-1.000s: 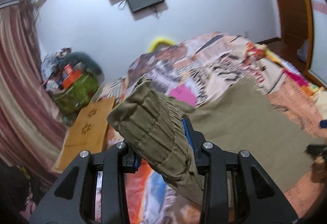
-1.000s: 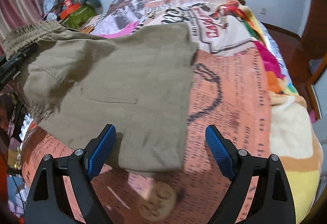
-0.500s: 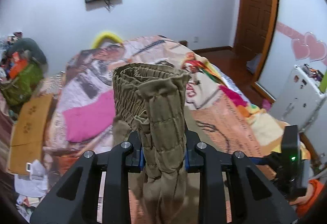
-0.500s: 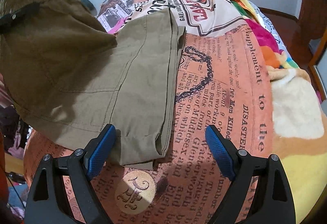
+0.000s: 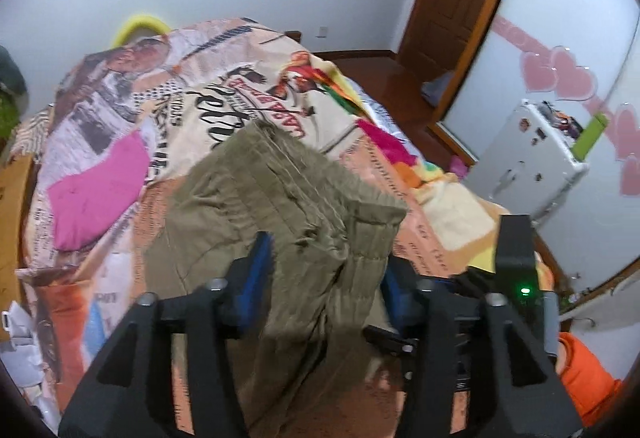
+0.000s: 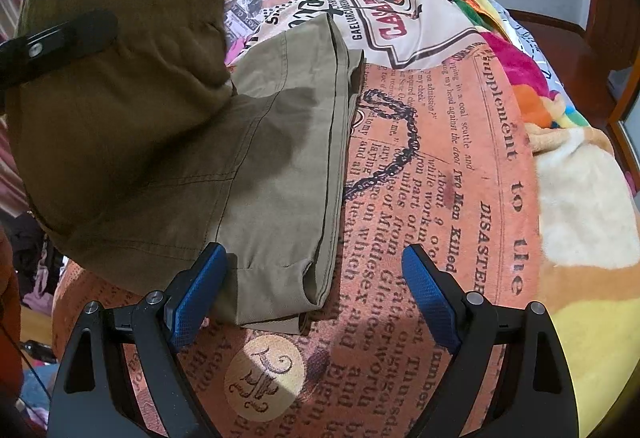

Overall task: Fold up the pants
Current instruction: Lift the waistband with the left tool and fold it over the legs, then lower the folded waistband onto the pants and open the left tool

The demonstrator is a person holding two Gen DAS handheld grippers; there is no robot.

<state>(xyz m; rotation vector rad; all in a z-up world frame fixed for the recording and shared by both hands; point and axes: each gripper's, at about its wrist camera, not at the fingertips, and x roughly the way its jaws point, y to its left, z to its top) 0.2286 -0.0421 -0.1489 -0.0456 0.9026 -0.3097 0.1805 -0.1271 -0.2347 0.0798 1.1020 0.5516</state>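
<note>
**Operator:** My left tool [image 5: 326, 270] is clamped on the ribbed elastic waistband end of the olive-khaki cotton pants [image 5: 280, 206], holding it up off the bed. The cloth bunches between the blue pads and drapes forward over the half that lies flat. My right tool [image 6: 314, 288] stands wide apart and grips nothing; it hangs just above the near hem corner of the flat half.

**Observer:** Where do the pants sit overall?

**Operator:** The leg half lies flat on the orange newspaper-print blanket [image 6: 460, 198] covering the bed. The waistband half hangs in the air above it, seen in the right view as the dark mass at upper left.

**Observer:** What could go wrong?

**Operator:** I judge the raised half may land skewed, since I hold it at one bunched point and its far corner sags freely. If I let go too high, the edges will not meet and the fold will crease. The flat layer could also drag with it, as nothing pins the hem; the right tool is not touching it as far as I can tell.

**Observer:** Any writing you can read?

**Operator:** On the blanket I read "Supplement to the", "DISASTER" and "Two Men Killed". Further back is a red "CASA" label; the rest of it is too warped to read.
</note>
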